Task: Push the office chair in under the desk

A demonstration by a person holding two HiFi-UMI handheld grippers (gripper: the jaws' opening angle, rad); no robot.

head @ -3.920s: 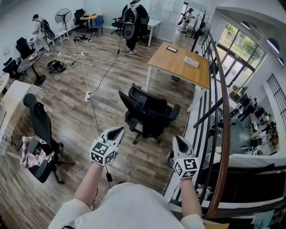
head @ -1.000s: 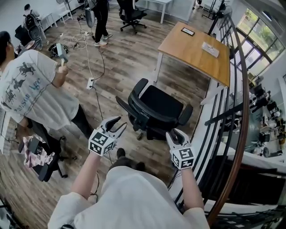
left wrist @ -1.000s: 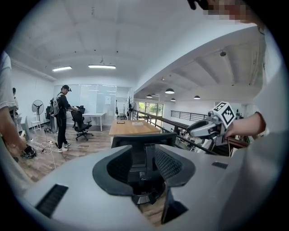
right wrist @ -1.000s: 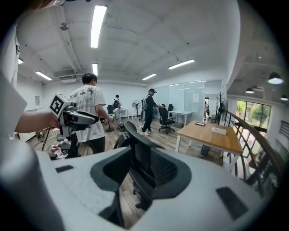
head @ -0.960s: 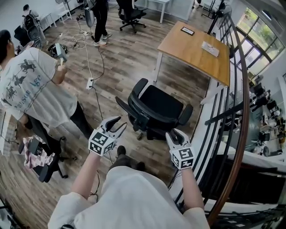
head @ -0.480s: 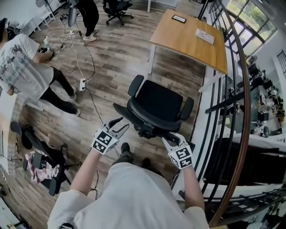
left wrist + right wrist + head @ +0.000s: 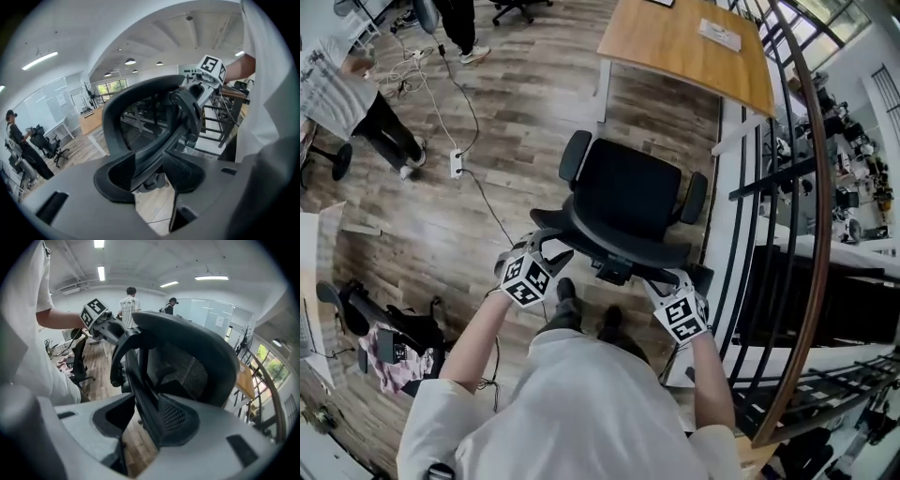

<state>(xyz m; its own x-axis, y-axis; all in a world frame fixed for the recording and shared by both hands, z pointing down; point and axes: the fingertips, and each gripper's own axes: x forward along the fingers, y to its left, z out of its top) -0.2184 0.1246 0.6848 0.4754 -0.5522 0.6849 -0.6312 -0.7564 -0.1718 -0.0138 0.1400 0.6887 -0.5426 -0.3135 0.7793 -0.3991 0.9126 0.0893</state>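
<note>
Office chair (image 7: 628,192), where?

— Middle of the wood floor (image 7: 516,122), seat facing twelve o'clock toward the desk (image 7: 684,42). Short of it, bare boards between. Railing (image 7: 819,216) at three o'clock.

Left gripper (image 7: 548,249)?

— At seven o'clock of the seat, on the backrest (image 7: 609,239) rim. Jaws apart, just been widening. Rim between the pads, not squeezed.

Right gripper (image 7: 668,278)?

— At five o'clock, on the same rim. Jaws likewise parted and just been widening. Rim leaning on one pad, floor showing past the other.

Anything readable?

— Only square black-and-white patterns on the marker cubes (image 7: 528,279). White sheet (image 7: 719,35) on the desk and print on the bystander's shirt (image 7: 333,94) at ten o'clock too small to read.

Other bits?

— Power strip (image 7: 456,164) at ten o'clock, second chair (image 7: 394,323) at eight.
</note>
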